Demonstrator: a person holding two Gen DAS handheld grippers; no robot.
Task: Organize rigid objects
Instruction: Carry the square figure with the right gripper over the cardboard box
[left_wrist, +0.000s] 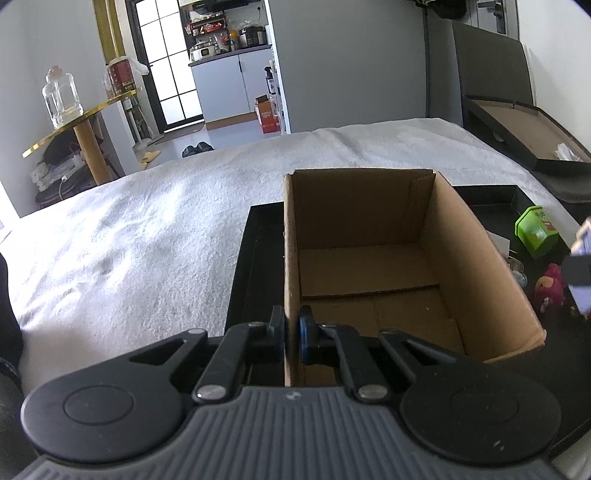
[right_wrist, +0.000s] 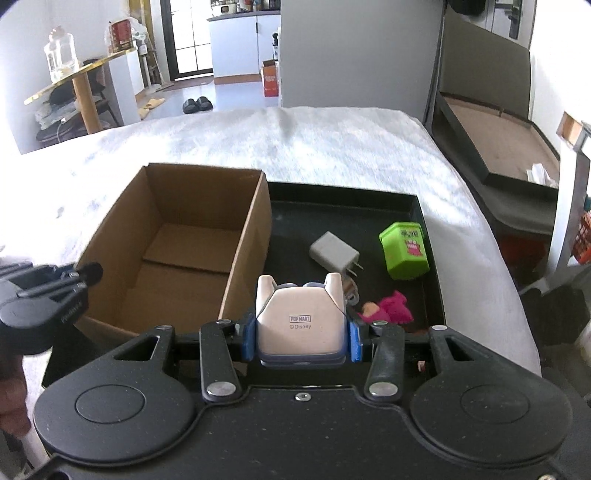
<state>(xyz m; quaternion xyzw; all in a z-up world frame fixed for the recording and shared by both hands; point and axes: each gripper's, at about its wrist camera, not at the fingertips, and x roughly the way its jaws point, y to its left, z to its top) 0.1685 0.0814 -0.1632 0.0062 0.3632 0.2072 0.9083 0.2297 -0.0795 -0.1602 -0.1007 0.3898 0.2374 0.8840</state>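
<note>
Right wrist view: the right gripper clamps a white toy figure between its blue pads, the printed underside facing the camera, raised above the near edge of a black tray; just beyond it in the tray lie a pink toy, then a grey plug adapter with its prongs toward the camera, and to its right a green box tipped on its side; the open cardboard box stands in the tray's left part, nothing visible inside; the left gripper sits at the box's near left corner; a white cloth covers the surface beyond.

Left wrist view: the left gripper is pinched narrow on the left wall of the cardboard box, one pad outside and one inside; the green box and a red toy lie in the tray to the right.
</note>
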